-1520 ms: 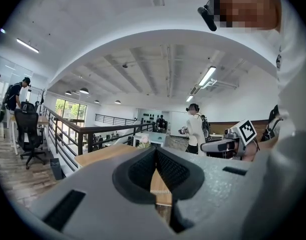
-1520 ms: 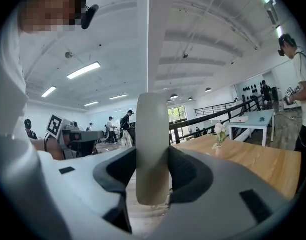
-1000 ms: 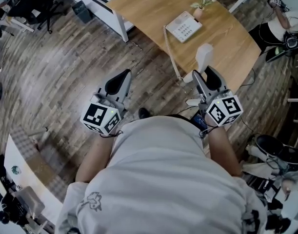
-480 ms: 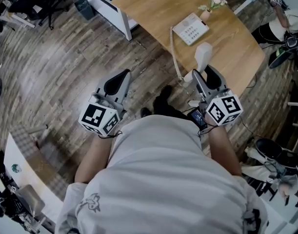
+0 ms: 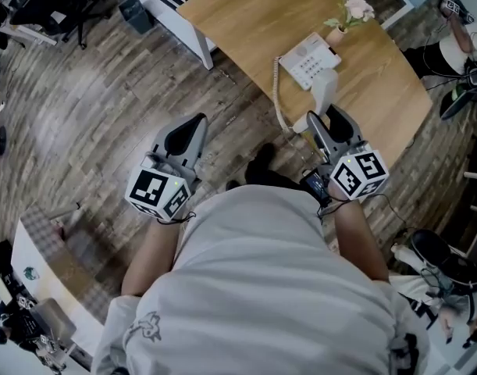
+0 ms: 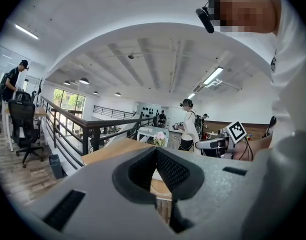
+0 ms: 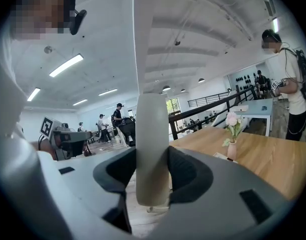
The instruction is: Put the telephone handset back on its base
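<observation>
Between the pads of the right tongs (image 5: 329,120) sits the handset (image 5: 324,92), pinched near its lower end, with the rest sticking out toward 12 o'clock. My right gripper view confirms it: handset (image 7: 151,134) upright, both pads of the right tongs (image 7: 151,170) pressed on its sides. The phone base (image 5: 307,59) lies on the table at 12 o'clock from the handset; the handset's far tip meets the base's near edge in the head view, contact I can't tell. A coiled cord (image 5: 276,92) runs from the base's 9 o'clock side down off the table edge toward the handset's lower end.

Left tongs (image 5: 185,133) are pressed together with nothing between them; in the left gripper view the pad tips of the left tongs (image 6: 155,151) meet.

Table (image 5: 246,14) is light wood, with a small vase of pink flowers (image 5: 350,12) at 1 o'clock from the base. Wood-plank floor (image 5: 90,108) lies below. An open office shows in the left gripper view: dark railing (image 6: 72,124), office chair (image 6: 23,126), and people standing further back.

Both forearms reach forward from the torso, tongs pointing at 12 o'clock. Left tongs hang over the floor at 9 o'clock from the right ones, well apart; right tongs are at the table's near edge.
</observation>
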Demonstrator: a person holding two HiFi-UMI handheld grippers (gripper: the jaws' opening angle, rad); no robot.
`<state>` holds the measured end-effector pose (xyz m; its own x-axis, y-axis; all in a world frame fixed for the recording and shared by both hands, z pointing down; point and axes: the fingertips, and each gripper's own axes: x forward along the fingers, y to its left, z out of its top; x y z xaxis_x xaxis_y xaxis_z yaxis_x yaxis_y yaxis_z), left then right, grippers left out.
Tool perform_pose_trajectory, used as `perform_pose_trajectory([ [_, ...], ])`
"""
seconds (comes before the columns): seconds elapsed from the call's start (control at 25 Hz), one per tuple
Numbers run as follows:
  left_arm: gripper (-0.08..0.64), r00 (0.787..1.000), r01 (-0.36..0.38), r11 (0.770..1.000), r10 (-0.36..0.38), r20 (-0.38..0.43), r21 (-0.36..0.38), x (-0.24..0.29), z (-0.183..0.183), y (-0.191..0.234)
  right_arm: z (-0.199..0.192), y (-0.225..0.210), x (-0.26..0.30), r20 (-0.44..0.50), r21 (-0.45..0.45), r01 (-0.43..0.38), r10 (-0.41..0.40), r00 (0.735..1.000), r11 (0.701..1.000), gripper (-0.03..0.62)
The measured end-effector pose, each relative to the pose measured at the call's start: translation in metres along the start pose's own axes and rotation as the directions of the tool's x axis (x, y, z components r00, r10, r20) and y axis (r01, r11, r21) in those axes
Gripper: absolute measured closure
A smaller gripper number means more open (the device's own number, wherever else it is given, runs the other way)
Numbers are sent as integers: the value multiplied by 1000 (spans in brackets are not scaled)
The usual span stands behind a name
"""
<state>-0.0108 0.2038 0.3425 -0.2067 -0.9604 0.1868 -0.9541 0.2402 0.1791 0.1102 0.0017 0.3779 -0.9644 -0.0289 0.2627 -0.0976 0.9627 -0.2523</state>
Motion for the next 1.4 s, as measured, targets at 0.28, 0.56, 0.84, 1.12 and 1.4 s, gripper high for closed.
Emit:
perform_pose_trajectory([
  [0.28,554,1000,7,1000,-7,-13,5,73,20,18,16,-56,32,-22,23,-5,6,1000,1000,387],
  [0.56,554,998,60,998,-60,-29,19,158,36,12,25,-117,46,-23,57,0,1,1000,998,387],
  [0.84,554,989,139,989,-137,-47,41,214,47,3,28,-153,42,-7,90,45,-45,999,995,387],
  [1.12,554,962,267,962,-263,-72,57,271,58,4,29,-169,41,4,130,127,-128,992,983,387],
  [1.4,554,889,453,887,-443,-120,83,323,64,-1,30,-177,55,18,177,222,-229,973,959,387],
])
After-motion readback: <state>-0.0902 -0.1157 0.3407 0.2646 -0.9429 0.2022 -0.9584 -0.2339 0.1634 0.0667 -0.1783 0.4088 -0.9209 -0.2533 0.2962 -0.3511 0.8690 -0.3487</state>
